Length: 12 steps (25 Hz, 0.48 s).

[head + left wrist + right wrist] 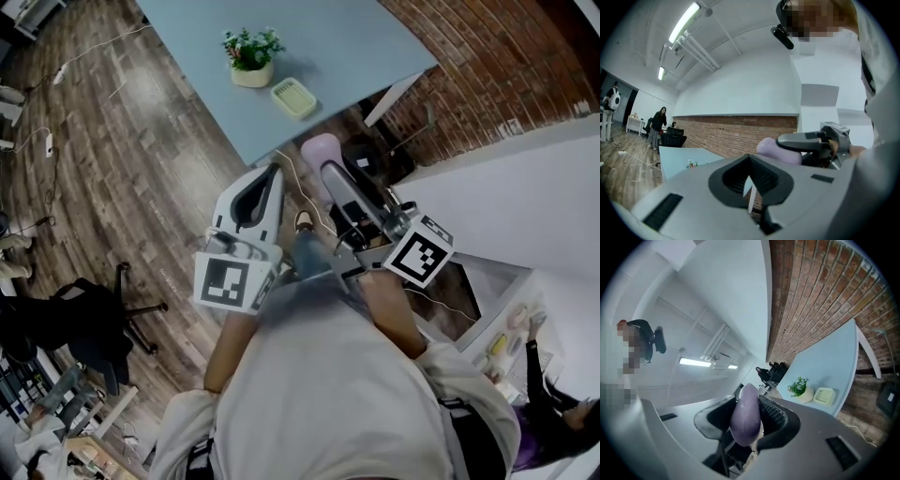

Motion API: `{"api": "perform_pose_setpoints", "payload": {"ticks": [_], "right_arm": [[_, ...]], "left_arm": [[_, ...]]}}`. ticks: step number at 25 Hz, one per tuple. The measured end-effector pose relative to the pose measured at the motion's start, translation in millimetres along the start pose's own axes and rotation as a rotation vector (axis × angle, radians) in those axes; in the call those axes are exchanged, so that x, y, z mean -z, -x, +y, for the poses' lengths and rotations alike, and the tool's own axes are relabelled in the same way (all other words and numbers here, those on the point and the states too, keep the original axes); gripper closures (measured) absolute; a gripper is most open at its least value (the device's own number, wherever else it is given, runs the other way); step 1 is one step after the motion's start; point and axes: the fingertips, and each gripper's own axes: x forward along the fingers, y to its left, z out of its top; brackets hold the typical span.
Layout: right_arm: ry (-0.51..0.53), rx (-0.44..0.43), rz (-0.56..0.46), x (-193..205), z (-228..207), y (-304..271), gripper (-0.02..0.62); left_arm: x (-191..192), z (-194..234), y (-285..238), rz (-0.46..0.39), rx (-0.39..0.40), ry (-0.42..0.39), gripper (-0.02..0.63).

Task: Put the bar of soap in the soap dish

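Observation:
My right gripper (330,171) is shut on a lilac bar of soap (319,150), held in the air short of the near edge of the light blue table (366,42). In the right gripper view the soap (745,416) stands on edge between the jaws of that gripper (747,423). A pale green slatted soap dish (293,97) lies empty near the table's front edge, beside a small potted plant (251,58). It also shows in the right gripper view, the dish (824,395) right of the plant (800,390). My left gripper (270,178) hangs shut and empty left of the soap.
A brick wall (506,56) runs along the table's right side, with a white counter (506,187) below it. A black office chair (103,319) stands on the wooden floor at the left. Cables trail over the floor (56,70). A person (658,124) stands far off.

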Motion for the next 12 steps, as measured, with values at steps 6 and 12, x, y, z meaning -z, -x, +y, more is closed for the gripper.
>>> {"api": "perform_pose_setpoints", "payload": {"ticks": [6, 12], "right_arm": [[-0.019, -0.003, 0.024, -17, -26, -21, 0.436], [-0.038, -0.008, 0.04, -42, -53, -40, 0.436]], "left_arm": [[4, 13, -35, 0.013, -0.012, 0.01, 0.604], [4, 23, -74, 0.023, -0.025, -0.001, 0.604]]}}
